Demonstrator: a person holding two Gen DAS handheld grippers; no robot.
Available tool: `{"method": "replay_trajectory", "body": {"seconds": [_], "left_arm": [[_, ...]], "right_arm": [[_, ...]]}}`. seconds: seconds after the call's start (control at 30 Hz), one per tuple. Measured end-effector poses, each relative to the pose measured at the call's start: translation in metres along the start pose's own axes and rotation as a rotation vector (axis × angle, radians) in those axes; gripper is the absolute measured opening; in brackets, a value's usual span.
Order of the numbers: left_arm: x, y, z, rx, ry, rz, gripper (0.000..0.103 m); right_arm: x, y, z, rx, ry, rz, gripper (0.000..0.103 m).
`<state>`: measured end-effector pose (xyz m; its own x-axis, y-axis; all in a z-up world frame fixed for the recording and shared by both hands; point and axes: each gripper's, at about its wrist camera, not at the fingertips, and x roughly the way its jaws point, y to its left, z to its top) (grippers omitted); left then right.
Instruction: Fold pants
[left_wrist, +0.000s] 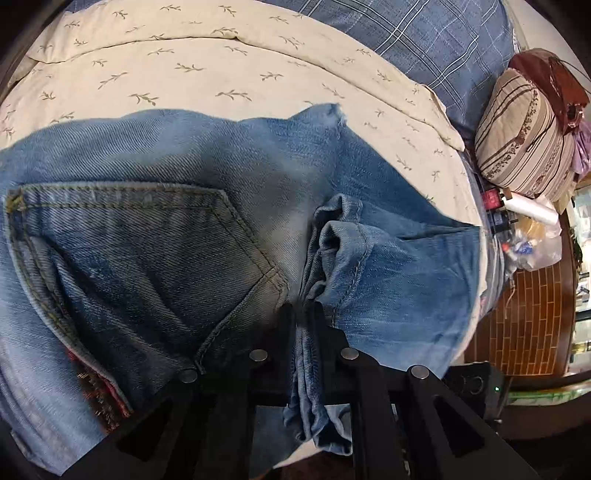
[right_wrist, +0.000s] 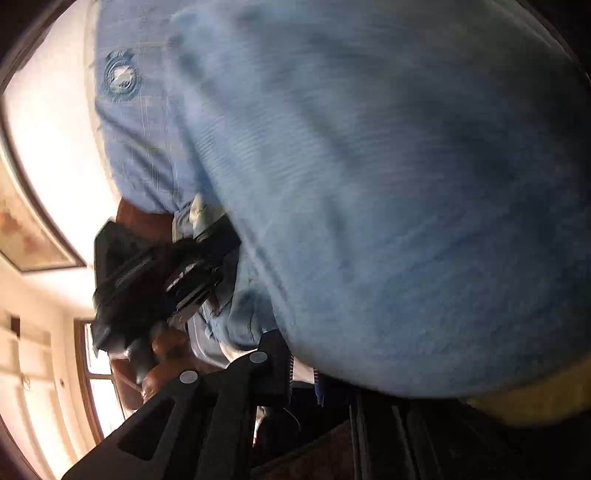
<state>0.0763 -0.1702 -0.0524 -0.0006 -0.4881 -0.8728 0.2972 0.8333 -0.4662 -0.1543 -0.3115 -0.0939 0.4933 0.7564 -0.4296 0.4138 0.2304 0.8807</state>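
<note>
Blue jeans (left_wrist: 155, 206) lie spread on the cream leaf-print bed sheet (left_wrist: 207, 77), back pocket (left_wrist: 147, 251) up. My left gripper (left_wrist: 303, 314) is shut on a bunched fold of the jeans' denim (left_wrist: 314, 369), low at the near edge. In the right wrist view, blurred blue denim (right_wrist: 388, 203) fills most of the frame and hangs over my right gripper (right_wrist: 295, 369). Only its left finger (right_wrist: 269, 369) shows; the right one is hidden under the cloth. The other gripper (right_wrist: 155, 280), held in a hand, shows at the left.
A blue plaid blanket (left_wrist: 424, 40) lies at the far side of the bed. A striped pillow (left_wrist: 524, 140) and a cluttered side table (left_wrist: 532, 236) stand to the right, past the bed edge. The person's light blue shirt (right_wrist: 140, 122) is close.
</note>
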Motion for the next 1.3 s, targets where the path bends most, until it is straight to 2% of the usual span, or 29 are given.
{"method": "replay_trajectory", "body": {"seconds": [0.03,0.1,0.13,0.17,0.23,0.27,0.33,0.37,0.47,0.53,0.6,0.63,0.67,0.73,0.77,0.83,0.87,0.9,0.93,1.0,1.07,1.13,1.2,1.23,1.3], "left_arm": [[-0.005,-0.003,0.000,0.013,-0.004,-0.001,0.010],[-0.017,-0.008,-0.002,0.035,-0.026,-0.028,0.010],[-0.024,-0.011,-0.004,0.048,-0.036,-0.046,0.010],[-0.030,-0.016,-0.005,0.064,-0.041,-0.067,0.011],[-0.039,-0.027,-0.005,0.100,-0.064,-0.078,0.013],[-0.040,-0.032,-0.005,0.114,-0.075,-0.072,0.016],[-0.037,-0.036,-0.005,0.128,-0.081,-0.057,0.020],[-0.034,-0.035,-0.003,0.113,-0.078,-0.056,0.020],[-0.028,-0.025,0.008,0.032,-0.069,-0.098,0.021],[-0.026,-0.020,0.015,-0.028,-0.070,-0.131,0.025],[-0.025,-0.025,0.017,-0.031,-0.074,-0.163,0.030],[-0.027,-0.034,0.014,0.003,-0.084,-0.174,0.030],[-0.025,-0.041,0.014,0.043,-0.093,-0.164,0.030],[-0.017,-0.056,0.007,0.138,-0.109,-0.078,0.030],[-0.005,-0.059,0.005,0.177,-0.101,-0.009,0.030],[0.026,-0.057,0.004,0.191,-0.036,0.111,0.027],[0.034,-0.053,0.002,0.199,-0.031,0.137,0.021],[0.027,-0.051,-0.001,0.210,-0.061,0.127,0.021],[0.021,-0.051,-0.003,0.209,-0.054,0.112,0.021],[0.005,-0.046,-0.007,0.181,-0.024,0.031,0.021],[-0.013,-0.046,-0.017,0.181,-0.043,-0.051,0.023],[-0.019,-0.048,-0.025,0.211,-0.054,-0.058,0.027],[-0.009,-0.047,-0.036,0.226,-0.008,-0.053,0.027],[0.003,-0.044,-0.045,0.236,0.038,-0.031,0.027],[0.018,-0.037,-0.058,0.245,0.059,0.009,0.026]], "right_arm": [[-0.003,0.003,-0.001,-0.008,0.001,-0.005,0.012],[-0.012,0.016,-0.005,-0.053,0.025,-0.054,0.034],[-0.018,0.019,-0.011,-0.077,0.043,-0.067,0.052],[-0.024,0.032,-0.017,-0.140,0.070,-0.062,0.057],[-0.040,0.056,-0.023,-0.245,0.077,-0.006,0.057],[-0.051,0.067,-0.022,-0.286,0.041,0.027,0.057],[-0.080,0.083,-0.010,-0.339,-0.109,0.056,0.057],[-0.093,0.090,0.002,-0.357,-0.198,0.026,0.057],[-0.109,0.101,0.039,-0.405,-0.356,-0.179,0.057],[-0.104,0.103,0.063,-0.418,-0.382,-0.300,0.057],[-0.091,0.097,0.083,-0.439,-0.374,-0.394,0.057],[-0.077,0.100,0.090,-0.460,-0.376,-0.466,0.050],[-0.070,0.101,0.091,-0.501,-0.376,-0.512,0.025],[-0.067,0.103,0.091,-0.594,-0.418,-0.574,0.024],[-0.069,0.099,0.094,-0.582,-0.445,-0.579,0.024],[-0.068,0.078,0.112,-0.521,-0.423,-0.608,0.025],[-0.071,0.071,0.112,-0.521,-0.426,-0.587,0.028],[-0.076,0.072,0.108,-0.521,-0.434,-0.577,0.030],[-0.084,0.076,0.102,-0.516,-0.447,-0.564,0.035],[-0.099,0.085,0.091,-0.524,-0.467,-0.509,0.035],[-0.115,0.098,0.071,-0.556,-0.489,-0.414,0.035],[-0.117,0.113,0.056,-0.628,-0.501,-0.351,0.035],[-0.109,0.116,0.049,-0.673,-0.468,-0.327,0.035],[-0.096,0.107,0.052,-0.647,-0.416,-0.328,0.035],[-0.070,0.086,0.062,-0.585,-0.323,-0.392,0.034]]}}
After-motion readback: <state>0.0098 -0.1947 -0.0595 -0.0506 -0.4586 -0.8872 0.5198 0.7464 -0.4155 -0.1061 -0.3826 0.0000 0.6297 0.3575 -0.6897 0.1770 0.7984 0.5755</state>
